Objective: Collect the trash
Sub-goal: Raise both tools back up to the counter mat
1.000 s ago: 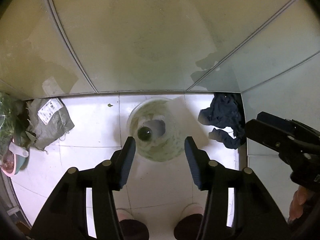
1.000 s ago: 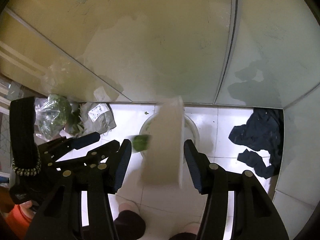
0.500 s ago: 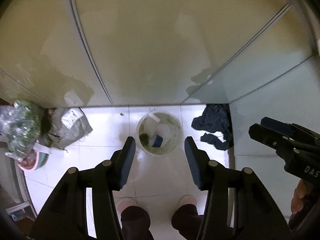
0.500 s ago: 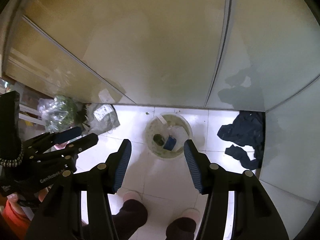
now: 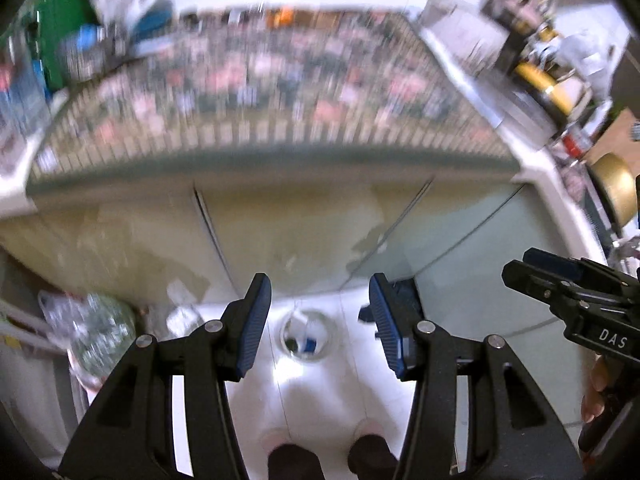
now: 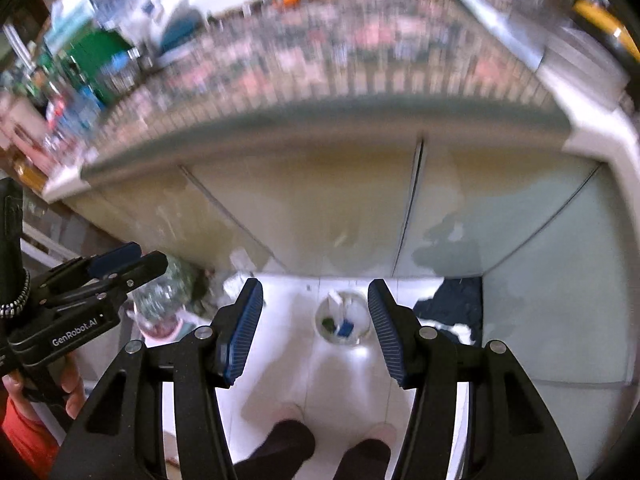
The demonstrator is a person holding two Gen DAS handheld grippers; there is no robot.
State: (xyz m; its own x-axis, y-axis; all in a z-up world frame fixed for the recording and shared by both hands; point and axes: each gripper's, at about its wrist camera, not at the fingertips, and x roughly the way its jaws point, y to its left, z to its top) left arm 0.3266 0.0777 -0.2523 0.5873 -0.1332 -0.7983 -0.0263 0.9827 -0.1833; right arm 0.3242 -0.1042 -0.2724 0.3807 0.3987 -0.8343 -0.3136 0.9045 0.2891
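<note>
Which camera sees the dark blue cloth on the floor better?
The right wrist view: the crumpled dark blue cloth lies in plain sight on the white floor, right of the round bin. In the left wrist view the left gripper's right finger hides most of the cloth.

Home kitchen: patterned countertop (image 5: 280,92) over pale cabinet doors (image 6: 320,208), white tiled floor (image 5: 320,392), cluttered packets and bottles (image 6: 76,64) (blurred), bagged greens (image 5: 100,328), small waste bin (image 6: 344,322).
</note>
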